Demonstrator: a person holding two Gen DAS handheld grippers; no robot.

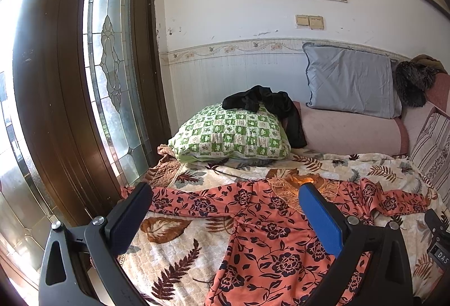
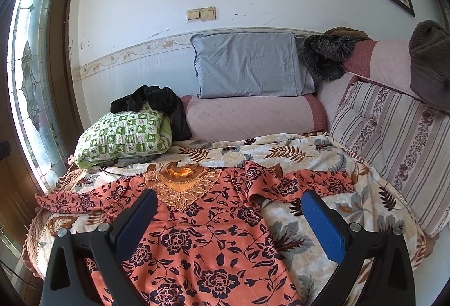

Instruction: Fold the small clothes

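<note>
A: Where is the top?

B: The top (image 2: 202, 235) lies flat on the blanket (image 2: 323, 224), neck side up. It is orange with dark flowers. Its lace neck (image 2: 180, 185) points to the far edge of the blanket, toward the pillows. One sleeve (image 2: 298, 182) goes out toward the striped cushion (image 2: 393, 145). The other sleeve (image 1: 191, 200) goes out toward the door (image 1: 70, 81) edge.

A: What are the claws doing?

B: The left gripper (image 1: 225, 202) is wide open and holds nothing. It is above the top's body and the door-side sleeve. The right gripper (image 2: 229, 207) is wide open too, with nothing in it. It is above the top's body and the blanket beside it. I think both are a bit above the cloth, but I can't tell for sure if a finger touches it.

A: What else is on the bed?

B: A green pillow (image 2: 123, 134) sits at the far corner of the blanket, near the door. A black cloth (image 2: 157, 101) lies on it and hangs down its side. Behind the blanket is a pink roll (image 2: 253, 117). A grey pillow (image 2: 250, 67) leans on the wall above it. Beside that is something dark and furry (image 2: 326, 58).
</note>
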